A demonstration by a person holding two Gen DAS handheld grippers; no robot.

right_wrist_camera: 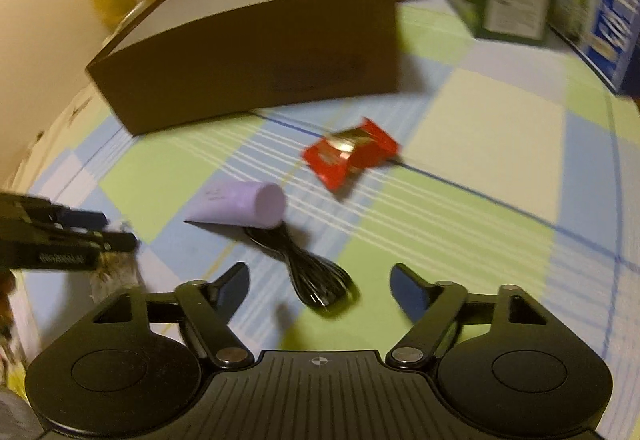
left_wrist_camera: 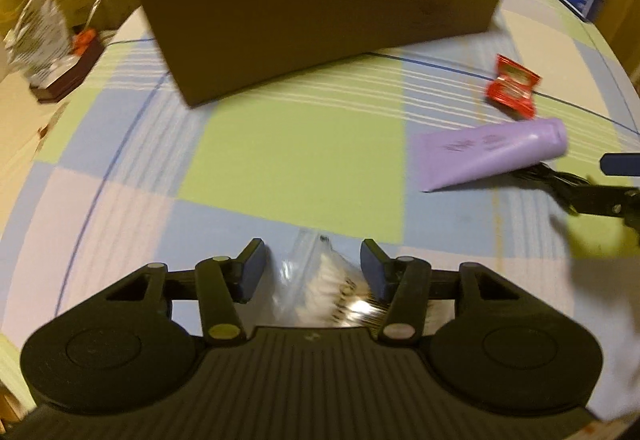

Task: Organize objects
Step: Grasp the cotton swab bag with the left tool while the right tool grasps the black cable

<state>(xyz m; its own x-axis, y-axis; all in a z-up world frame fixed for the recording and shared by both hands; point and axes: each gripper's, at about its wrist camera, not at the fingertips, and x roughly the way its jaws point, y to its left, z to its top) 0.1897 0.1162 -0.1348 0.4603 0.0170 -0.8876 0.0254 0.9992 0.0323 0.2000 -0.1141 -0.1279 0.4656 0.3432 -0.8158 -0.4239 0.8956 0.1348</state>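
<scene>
The left gripper has its fingers spread around a clear bag of white contents that lies on the bench. The pads stand on either side of the bag, apart from it as far as the blur shows, so it looks framed for a pinch rather than held.

The right gripper is wide open and holds nothing. A coiled black cable lies between and just ahead of its fingers, which suggests that this is its pick.

One end of the cable runs under a purple tube, which lies on its side across it. Lifting the cable may therefore drag or roll the tube.

Beyond the tube, and clear of it, lies a red packet, crumpled and flat on the checked cloth.

Farthest back stands a brown box with its top open. It is probably the place for these loose things, and none of them is yet inside as far as can be seen.
</scene>
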